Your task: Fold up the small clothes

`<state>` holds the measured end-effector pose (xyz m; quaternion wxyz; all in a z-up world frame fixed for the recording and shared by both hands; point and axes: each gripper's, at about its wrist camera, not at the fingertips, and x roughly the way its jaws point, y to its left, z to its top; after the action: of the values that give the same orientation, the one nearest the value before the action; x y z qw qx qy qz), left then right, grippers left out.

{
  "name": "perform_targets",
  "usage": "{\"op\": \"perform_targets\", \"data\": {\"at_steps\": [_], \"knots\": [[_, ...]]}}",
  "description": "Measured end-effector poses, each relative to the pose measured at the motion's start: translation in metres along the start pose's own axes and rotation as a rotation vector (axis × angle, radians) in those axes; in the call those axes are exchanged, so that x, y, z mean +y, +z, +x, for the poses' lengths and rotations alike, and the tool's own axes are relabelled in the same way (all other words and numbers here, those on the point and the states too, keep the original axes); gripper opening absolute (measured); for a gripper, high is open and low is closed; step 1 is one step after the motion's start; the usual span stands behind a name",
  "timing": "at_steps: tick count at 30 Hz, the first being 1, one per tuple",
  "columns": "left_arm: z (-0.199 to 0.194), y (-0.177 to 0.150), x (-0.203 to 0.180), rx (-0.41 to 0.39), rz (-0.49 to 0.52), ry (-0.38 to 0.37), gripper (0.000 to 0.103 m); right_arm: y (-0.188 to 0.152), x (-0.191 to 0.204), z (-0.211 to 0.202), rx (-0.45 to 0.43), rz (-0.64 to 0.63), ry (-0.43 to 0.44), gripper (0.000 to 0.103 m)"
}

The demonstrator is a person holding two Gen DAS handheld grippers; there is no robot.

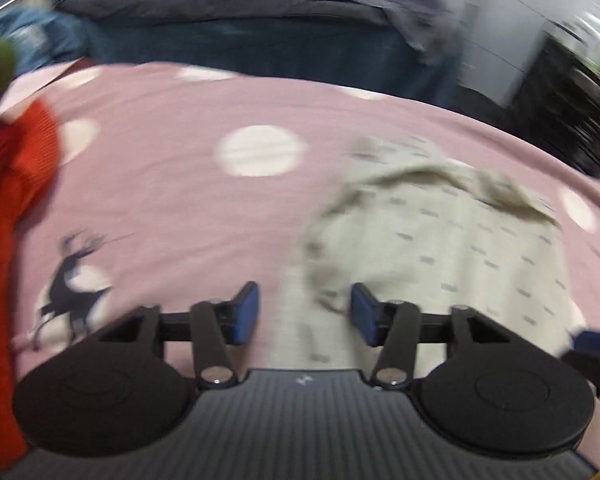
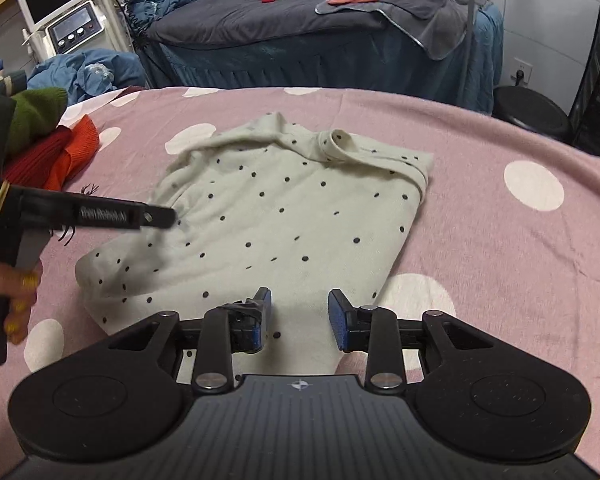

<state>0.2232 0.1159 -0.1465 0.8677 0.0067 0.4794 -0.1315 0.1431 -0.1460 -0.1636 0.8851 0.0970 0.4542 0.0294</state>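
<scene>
Right wrist view: both hand-held grippers, left [image 1: 305, 312] and right [image 2: 300, 320], hover spread over the dotted shirt [image 2: 268, 216].

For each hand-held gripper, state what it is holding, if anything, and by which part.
Nothing is held. The left hand-held gripper and right hand-held gripper both stand open over the white dotted garment, with no fabric pinched between their fingers.

In the left wrist view we see motion blur smear the cream dotted garment [image 1: 440, 240], its dots turned to dashes. The orange-red knitted garment [image 1: 8, 240] is cut by the left edge. In the right wrist view the person's left hand [image 2: 18, 300] runs off the left edge, and the cream garment's near hem hides behind our gripper.
</scene>
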Motion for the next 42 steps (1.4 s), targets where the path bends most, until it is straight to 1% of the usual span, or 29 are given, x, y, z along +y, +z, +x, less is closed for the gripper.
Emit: {"op": "perform_targets", "data": {"at_steps": [2,3,4,6,7,9,11,12,14,16,17,18,19,20,22,23,24,27,30,32,34,37,38,41,42], "knots": [[-0.001,0.001,0.021,0.012,-0.066,0.070,0.056,0.000,-0.007,0.002,0.001,0.023,-0.017,0.056],[-0.005,-0.002,0.028,0.014,-0.087,0.082,0.056,0.001,-0.010,0.002,-0.004,0.030,-0.027,0.056],[-0.010,-0.005,0.033,0.011,-0.108,0.075,0.056,0.002,-0.012,0.001,-0.018,0.035,-0.029,0.056],[-0.024,-0.012,0.036,-0.011,-0.133,0.041,0.056,0.008,-0.015,-0.001,-0.061,0.025,-0.018,0.056],[-0.032,-0.018,0.034,-0.026,-0.128,0.016,0.056,0.013,-0.015,0.002,-0.063,0.012,-0.011,0.056],[-0.046,-0.029,0.023,-0.038,-0.093,-0.041,0.056,0.025,-0.018,0.014,-0.048,0.005,0.002,0.056],[-0.055,-0.041,0.008,-0.021,-0.037,-0.096,0.056,0.036,-0.022,0.029,-0.045,0.006,-0.003,0.055],[-0.057,-0.048,0.001,-0.003,-0.014,-0.106,0.056,0.042,-0.024,0.038,-0.039,-0.005,-0.017,0.055],[-0.059,-0.060,-0.009,0.032,-0.002,-0.120,0.056,0.055,-0.031,0.060,-0.019,-0.039,-0.069,0.053],[-0.060,-0.072,-0.013,0.048,-0.017,-0.135,0.057,0.070,-0.042,0.076,-0.023,-0.055,-0.123,0.056],[-0.061,-0.078,-0.014,0.055,-0.015,-0.137,0.057,0.080,-0.050,0.083,-0.015,-0.059,-0.144,0.055],[-0.062,-0.082,-0.015,0.060,-0.007,-0.133,0.057,0.089,-0.058,0.089,-0.008,-0.052,-0.158,0.044],[-0.065,-0.086,-0.015,0.065,-0.002,-0.126,0.058,0.096,-0.063,0.092,-0.005,-0.038,-0.163,0.037],[-0.066,-0.088,-0.014,0.071,-0.006,-0.125,0.059,0.103,-0.066,0.091,-0.017,-0.028,-0.175,0.039],[-0.069,-0.092,-0.009,0.083,-0.035,-0.140,0.059,0.110,-0.064,0.083,-0.074,-0.043,-0.243,0.075],[-0.070,-0.093,-0.007,0.088,-0.050,-0.147,0.059,0.110,-0.065,0.077,-0.106,-0.030,-0.252,0.083],[-0.072,-0.094,-0.004,0.091,-0.069,-0.155,0.059,0.110,-0.069,0.072,-0.118,-0.002,-0.231,0.091],[-0.076,-0.095,0.005,0.090,-0.157,-0.191,0.060,0.101,-0.077,0.056,-0.105,0.107,-0.144,0.091],[-0.076,-0.097,0.011,0.097,-0.250,-0.241,0.062,0.085,-0.080,0.043,-0.083,0.170,-0.097,0.091],[-0.072,-0.101,0.013,0.111,-0.319,-0.288,0.065,0.070,-0.086,0.034,-0.063,0.246,-0.046,0.091],[-0.065,-0.107,0.016,0.130,-0.411,-0.337,0.065,0.052,-0.093,0.025,-0.044,0.322,-0.004,0.091],[-0.055,-0.117,0.021,0.141,-0.542,-0.370,0.066,0.026,-0.095,0.015,-0.009,0.396,0.054,0.091],[-0.052,-0.119,0.023,0.133,-0.571,-0.381,0.068,0.017,-0.095,0.012,-0.004,0.412,0.081,0.091],[-0.044,-0.123,0.026,0.072,-0.632,-0.400,0.077,0.001,-0.091,0.014,0.021,0.439,0.148,0.091],[-0.041,-0.122,0.027,0.056,-0.652,-0.401,0.077,-0.002,-0.090,0.016,0.031,0.442,0.159,0.091]]}}
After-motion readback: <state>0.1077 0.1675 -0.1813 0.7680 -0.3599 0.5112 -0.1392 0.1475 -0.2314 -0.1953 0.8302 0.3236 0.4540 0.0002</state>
